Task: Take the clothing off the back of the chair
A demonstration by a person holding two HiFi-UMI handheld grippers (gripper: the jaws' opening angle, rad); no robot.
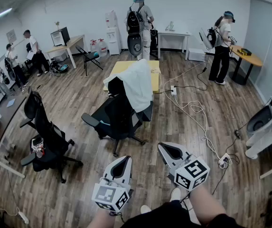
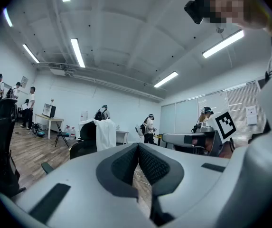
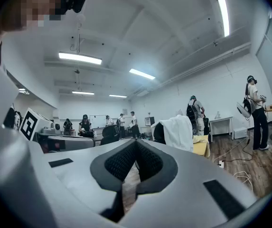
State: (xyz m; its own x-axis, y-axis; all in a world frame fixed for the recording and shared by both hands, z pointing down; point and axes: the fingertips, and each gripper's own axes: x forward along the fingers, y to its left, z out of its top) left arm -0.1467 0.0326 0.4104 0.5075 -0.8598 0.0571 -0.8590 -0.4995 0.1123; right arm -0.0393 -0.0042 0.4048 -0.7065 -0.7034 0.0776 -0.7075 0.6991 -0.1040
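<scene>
At the left of the head view, a black high-backed office chair (image 1: 45,144) with a headrest stands on the brown wood-plank floor (image 1: 79,99). It is just beside a dark table (image 1: 0,122) that runs along the frame's edge. Near the middle stands a black swivel chair (image 1: 114,120) with padded armrests and a star-shaped wheeled base. The clothing is on it: a white garment (image 1: 138,84), soft and creased, is draped over the top of the backrest and hangs down the side facing the right of the picture. Just behind it is a flat, square yellow table (image 1: 154,77). Further right, a white power strip (image 1: 173,90) lies on the planks, and pale cables (image 1: 197,110) loop from it toward the lower right.

Along the bottom edge, the left gripper (image 1: 124,160) and the right gripper (image 1: 165,148) point up the frame toward the swivel chair and are well apart from it. Both have smooth, pale grey, wedge-shaped shells with black linings. Each carries a white cube printed with black square markers at its near end.

In the left gripper view, the black, finely dimpled pads form a narrow V. The jaws are closed together at the tips with nothing between them. The garment hangs left of centre, far beyond them. In the right gripper view the jaws are likewise pressed together and empty. There the garment shows right of centre, with the yellow table beside it.
</scene>
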